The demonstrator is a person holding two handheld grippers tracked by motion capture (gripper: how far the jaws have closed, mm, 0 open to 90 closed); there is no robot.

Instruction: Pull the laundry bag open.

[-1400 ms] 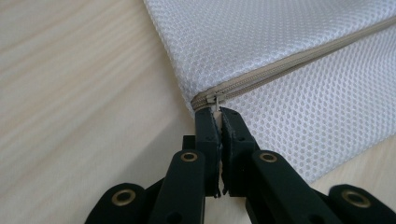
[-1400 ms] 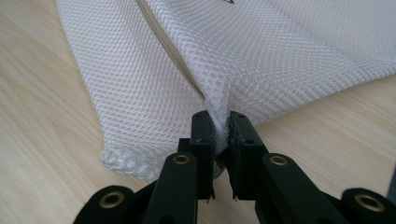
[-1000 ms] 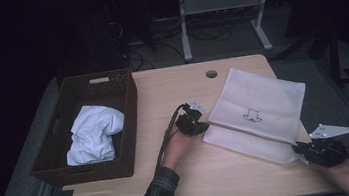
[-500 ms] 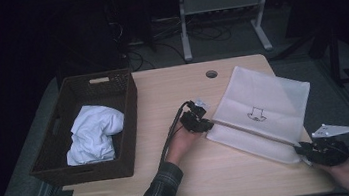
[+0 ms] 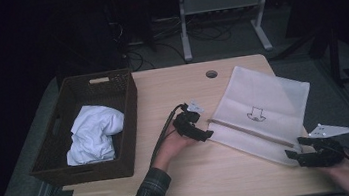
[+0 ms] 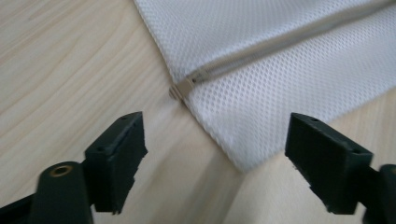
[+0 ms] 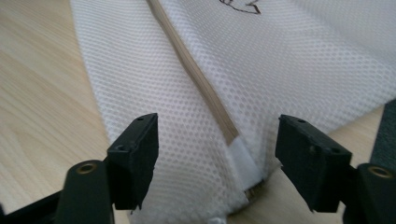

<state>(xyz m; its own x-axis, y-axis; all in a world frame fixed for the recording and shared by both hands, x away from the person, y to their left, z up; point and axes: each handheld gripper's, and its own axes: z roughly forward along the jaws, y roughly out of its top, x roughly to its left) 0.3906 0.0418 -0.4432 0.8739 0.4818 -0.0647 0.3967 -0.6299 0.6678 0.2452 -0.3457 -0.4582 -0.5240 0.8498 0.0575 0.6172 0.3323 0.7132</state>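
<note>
Both forearms in from the near edge. Left gripper (image 5: 207, 134) and right gripper (image 5: 295, 153): jaws have just been opening, now spread wide, nothing pinched, both held low over the table.

This looks like a lab or recording room rather than a home. A pale wood-grain worktop (image 5: 192, 176) with a round cable hole (image 5: 211, 74) stands on grey carpet (image 5: 303, 57), lit while the room around it lies dark. Beyond the worktop's far edge, loose cables (image 5: 154, 35) sprawl over the floor beside the white metal legs (image 5: 185, 31) of another bench. On the worktop's left end sits a brown woven basket (image 5: 128, 108); to its right lies a white mesh bag (image 5: 268, 96).
</note>
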